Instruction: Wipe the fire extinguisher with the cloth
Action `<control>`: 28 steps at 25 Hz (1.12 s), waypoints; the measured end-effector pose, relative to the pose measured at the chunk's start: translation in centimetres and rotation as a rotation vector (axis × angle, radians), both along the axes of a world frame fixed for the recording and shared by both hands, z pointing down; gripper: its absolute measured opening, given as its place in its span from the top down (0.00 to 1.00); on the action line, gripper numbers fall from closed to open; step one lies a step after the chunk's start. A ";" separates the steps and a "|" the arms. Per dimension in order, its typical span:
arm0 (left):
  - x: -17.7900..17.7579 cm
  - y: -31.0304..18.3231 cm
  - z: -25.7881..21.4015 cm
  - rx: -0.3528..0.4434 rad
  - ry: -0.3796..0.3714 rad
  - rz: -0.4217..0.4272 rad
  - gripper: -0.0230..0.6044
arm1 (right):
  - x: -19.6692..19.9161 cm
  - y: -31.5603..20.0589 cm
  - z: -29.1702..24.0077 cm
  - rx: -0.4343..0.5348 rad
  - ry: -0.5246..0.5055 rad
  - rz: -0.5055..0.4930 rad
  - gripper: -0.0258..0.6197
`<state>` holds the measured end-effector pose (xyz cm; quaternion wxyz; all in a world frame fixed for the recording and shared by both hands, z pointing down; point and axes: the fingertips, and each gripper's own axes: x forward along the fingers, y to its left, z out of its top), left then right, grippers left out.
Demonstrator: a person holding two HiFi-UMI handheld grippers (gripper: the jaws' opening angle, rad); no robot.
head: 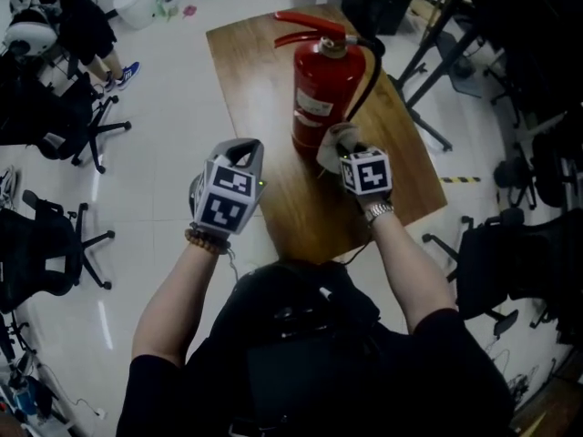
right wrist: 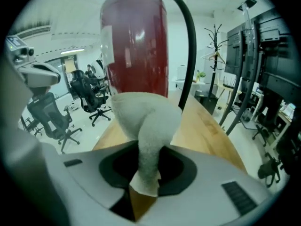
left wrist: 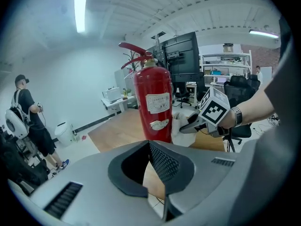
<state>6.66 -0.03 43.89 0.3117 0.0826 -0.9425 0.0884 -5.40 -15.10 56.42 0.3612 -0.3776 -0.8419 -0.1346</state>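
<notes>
A red fire extinguisher (head: 321, 94) with a black hose stands upright on the wooden table (head: 246, 71). My right gripper (head: 348, 153) is shut on a pale cloth (head: 330, 146) and holds it against the lower front of the cylinder. In the right gripper view the cloth (right wrist: 146, 126) bulges out of the jaws right in front of the red extinguisher (right wrist: 136, 46). My left gripper (head: 239, 153) is shut and empty, held off the table's left edge, apart from the extinguisher (left wrist: 153, 105). The left gripper view shows the cloth (left wrist: 182, 131) pressed low on the cylinder.
Black office chairs (head: 64, 126) stand on the floor at the left, and a person (head: 86, 25) stands at the far left. More chairs and metal stand legs (head: 428, 62) crowd the right side of the table.
</notes>
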 end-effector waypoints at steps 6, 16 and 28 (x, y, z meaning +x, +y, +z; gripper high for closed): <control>0.8 0.6 -1.0 0.017 -0.032 0.096 0.96 | 2.0 -0.1 -6.4 -0.076 -0.082 0.087 0.79; 3.1 1.0 -2.2 0.039 -0.054 0.171 0.96 | 3.9 0.0 -18.1 -0.195 -0.233 0.148 0.79; 5.5 4.1 -3.4 0.005 -0.072 0.229 0.96 | 1.7 2.8 -26.6 -0.174 -0.377 0.213 0.79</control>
